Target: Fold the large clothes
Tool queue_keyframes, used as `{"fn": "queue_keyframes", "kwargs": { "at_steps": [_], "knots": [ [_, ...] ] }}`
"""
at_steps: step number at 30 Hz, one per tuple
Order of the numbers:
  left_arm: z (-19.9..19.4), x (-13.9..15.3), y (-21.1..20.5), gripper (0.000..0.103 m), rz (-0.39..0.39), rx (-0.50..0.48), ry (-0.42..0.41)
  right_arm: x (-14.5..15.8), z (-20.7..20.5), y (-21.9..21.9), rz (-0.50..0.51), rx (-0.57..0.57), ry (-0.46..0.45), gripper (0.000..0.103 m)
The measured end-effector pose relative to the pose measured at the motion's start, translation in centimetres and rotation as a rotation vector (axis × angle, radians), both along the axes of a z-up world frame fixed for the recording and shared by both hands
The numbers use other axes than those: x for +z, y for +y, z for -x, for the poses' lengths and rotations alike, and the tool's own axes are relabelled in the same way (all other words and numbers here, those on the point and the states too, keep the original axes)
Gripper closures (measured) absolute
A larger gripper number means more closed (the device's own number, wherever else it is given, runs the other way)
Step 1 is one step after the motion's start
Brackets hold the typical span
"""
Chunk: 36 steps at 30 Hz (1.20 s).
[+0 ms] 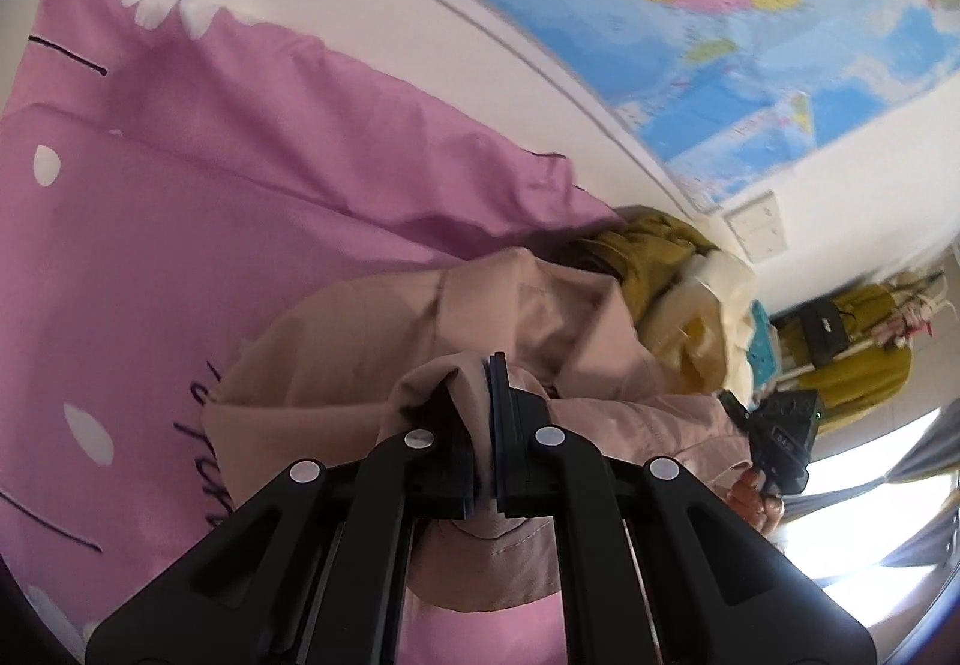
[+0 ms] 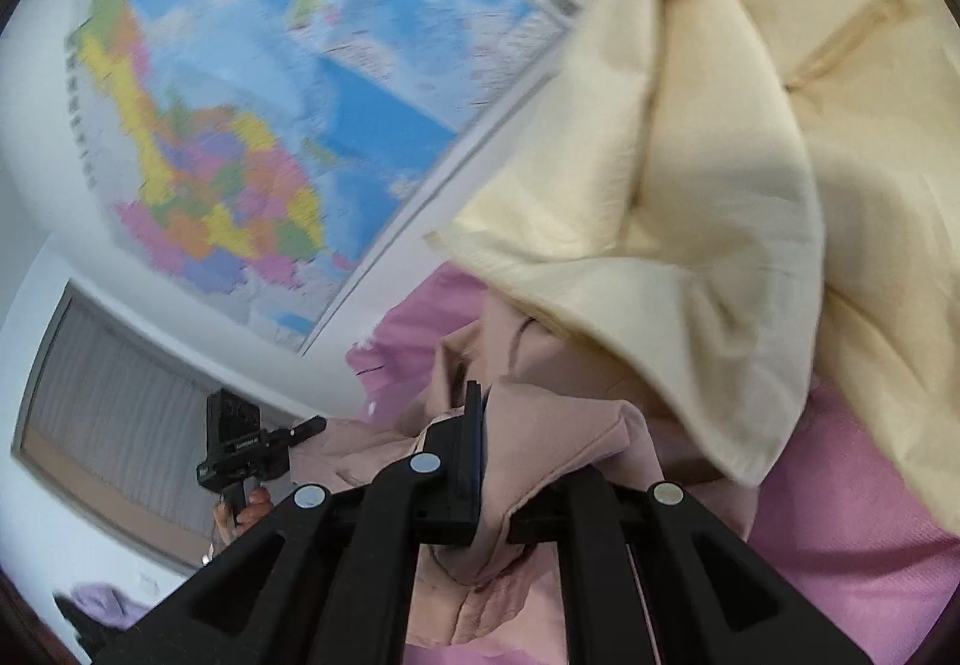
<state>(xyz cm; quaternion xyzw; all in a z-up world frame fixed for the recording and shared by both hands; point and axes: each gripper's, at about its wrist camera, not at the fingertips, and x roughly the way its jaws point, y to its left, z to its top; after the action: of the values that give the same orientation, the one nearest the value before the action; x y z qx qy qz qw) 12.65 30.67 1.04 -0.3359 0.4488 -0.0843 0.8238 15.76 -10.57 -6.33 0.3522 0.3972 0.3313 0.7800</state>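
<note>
Dusty-pink woven cotton, a large jacket-like garment (image 1: pixel 384 341), lay bunched near the wall-side edge of the bed with its pink printed bedspread (image 1: pixel 180 221), beside a cream quilted blanket (image 2: pixel 690 155). Both the left tongs (image 1: pixel 487 419) and the right tongs (image 2: pixel 480 455) were clamped shut on folds of it. To fold cleanly, both grips should travel together, keeping the edge taut; each hand tilted downward toward the bed.
</note>
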Motion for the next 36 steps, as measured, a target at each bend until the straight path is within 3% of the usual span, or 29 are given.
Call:
{"fn": "queue_keyframes", "kwargs": {
  "at_steps": [5, 8, 9, 10, 12, 14, 19, 22, 24, 27, 29, 31, 32, 33, 34, 36],
  "knots": [
    [-2.3, -2.1, 1.0, 0.096, 0.014, 0.015, 0.061, -1.5, -1.8, -0.3, 0.022, -0.036, 0.07, 0.093],
    [-3.1, -2.8, 1.4, 0.084, -0.019, 0.023, 0.078, -1.6, -2.2, -0.1, 0.049, -0.033, 0.087, 0.083],
    [-3.2, -2.9, 1.5, 0.077, -0.018, 0.021, 0.074, -1.4, -2.1, 0.0, 0.054, -0.029, 0.09, 0.073],
    [-3.1, -2.9, 1.6, 0.063, -0.008, 0.014, 0.066, -1.0, -1.9, 0.0, 0.071, -0.026, 0.082, 0.062],
    [-2.4, -2.5, 1.9, 0.049, -0.022, 0.025, 0.037, -0.2, -1.2, 0.1, 0.109, -0.024, 0.053, 0.054],
    [-1.2, -1.2, 1.6, 0.044, -0.085, 0.023, -0.017, 1.0, 0.1, 0.1, 0.132, -0.016, 0.002, 0.043],
    [2.3, 1.7, -0.1, 0.023, -0.219, -0.014, -0.136, 4.6, 4.3, 0.5, 0.293, -0.055, -0.185, 0.036],
    [3.9, 2.2, -3.6, 0.019, -0.409, -0.094, -0.17, 6.0, 7.1, 2.6, 0.38, 0.004, -0.325, 0.036],
    [4.0, 1.4, -6.3, 0.018, -0.534, -0.179, -0.16, 5.8, 8.2, 5.8, 0.52, 0.085, -0.389, 0.036],
    [2.7, -0.6, -9.0, 0.018, -0.656, -0.252, -0.1, 3.6, 7.6, 10.7, 0.699, 0.171, -0.395, 0.036],
    [1.2, -2.2, -9.3, 0.033, -0.705, -0.253, -0.03, 1.8, 6.7, 13.2, 0.785, 0.22, -0.399, 0.036],
    [-0.3, -3.4, -8.6, 0.07, -0.691, -0.232, 0.032, -0.2, 5.6, 15.5, 0.901, 0.242, -0.406, 0.037],
    [-1.2, -3.8, -7.8, 0.078, -0.681, -0.211, 0.051, -1.0, 5.2, 16.2, 0.932, 0.261, -0.408, 0.041],
    [-1.6, -3.7, -7.2, 0.091, -0.673, -0.193, 0.052, -1.9, 4.7, 16.9, 0.963, 0.276, -0.403, 0.059],
    [-1.9, -3.6, -6.7, 0.095, -0.659, -0.18, 0.049, -2.3, 4.3, 17.2, 0.965, 0.291, -0.39, 0.095],
    [-2.3, -2.5, -5.2, 0.095, -0.574, -0.148, 0.023, -2.1, 3.8, 17.0, 0.949, 0.278, -0.382, 0.096]
  ]
}}
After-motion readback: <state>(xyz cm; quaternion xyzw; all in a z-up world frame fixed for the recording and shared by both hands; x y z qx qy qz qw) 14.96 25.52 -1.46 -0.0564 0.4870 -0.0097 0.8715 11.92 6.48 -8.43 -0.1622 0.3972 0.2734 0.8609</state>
